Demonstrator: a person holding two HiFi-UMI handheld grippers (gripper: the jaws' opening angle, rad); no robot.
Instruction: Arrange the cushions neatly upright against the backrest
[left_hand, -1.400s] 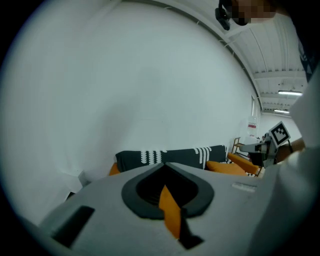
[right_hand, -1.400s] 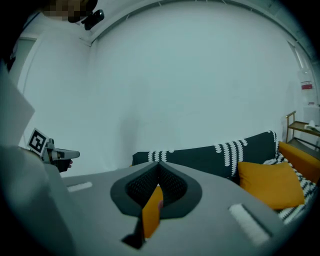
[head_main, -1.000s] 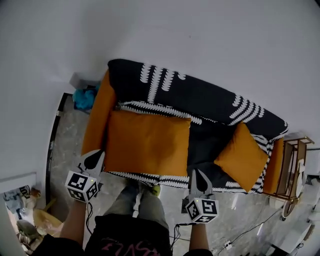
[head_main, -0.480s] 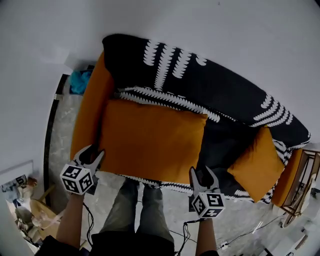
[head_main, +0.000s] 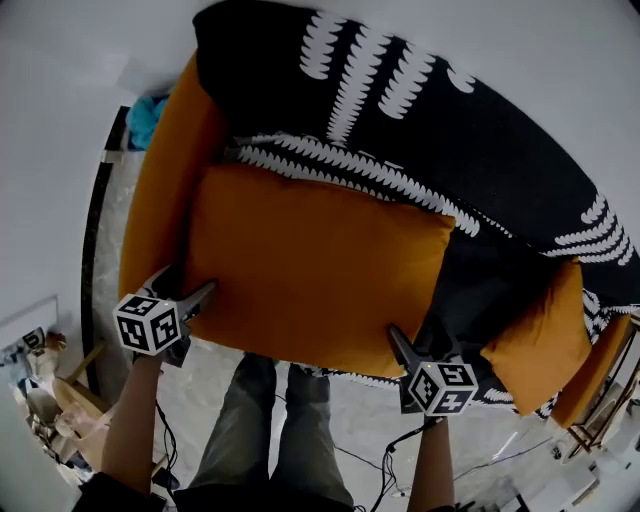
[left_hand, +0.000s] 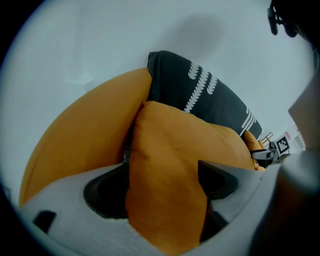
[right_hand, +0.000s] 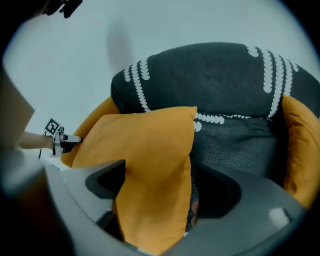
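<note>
Two grippers, one big orange cushion (head_main: 310, 270): the left gripper (head_main: 188, 287) has the near left corner between jaws opening wide, the right gripper (head_main: 418, 345) the near right corner, opening too, and neither looks to be pinching. It lies flat on the dark seat (head_main: 470, 290), long axis running from gripper to gripper, far edge at the foot of the backrest (head_main: 480, 150) straight ahead. A smaller cushion (head_main: 540, 330) slumps off right, nearer the right gripper. Soft sofa, grey floor (head_main: 370, 410), plain wall (head_main: 80, 60) behind
</note>
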